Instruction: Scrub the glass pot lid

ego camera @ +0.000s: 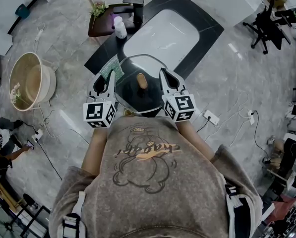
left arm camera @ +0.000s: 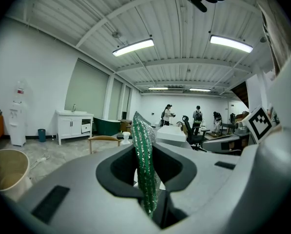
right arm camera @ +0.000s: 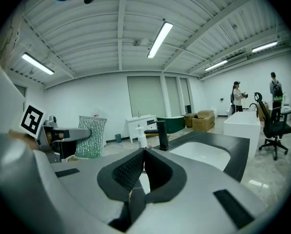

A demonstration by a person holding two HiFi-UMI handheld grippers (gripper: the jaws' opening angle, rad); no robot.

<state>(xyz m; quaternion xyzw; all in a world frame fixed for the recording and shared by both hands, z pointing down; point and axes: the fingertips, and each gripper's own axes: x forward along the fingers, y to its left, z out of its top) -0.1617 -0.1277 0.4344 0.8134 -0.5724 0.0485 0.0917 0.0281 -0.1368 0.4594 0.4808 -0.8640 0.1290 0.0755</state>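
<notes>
One glass lid over tabletop's near edge: stiff, prob slick, breakable; grab wooden knob. L hand-held gripper clamps scrub pad; R hand-held gripper shut, empty.

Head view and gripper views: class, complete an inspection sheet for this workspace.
Surface: black counter with white sink.
Job's things: glass pot lid, brown knob up, between the grippers; green scouring pad.
Clutter: white pump bottle beside the black tap.
Grippers: left gripper shut on the pad; right gripper shut, nothing seen between its jaws.
Cables: power strip and leads on the floor.
Surroundings: beige tub, office chair, people beyond.
</notes>
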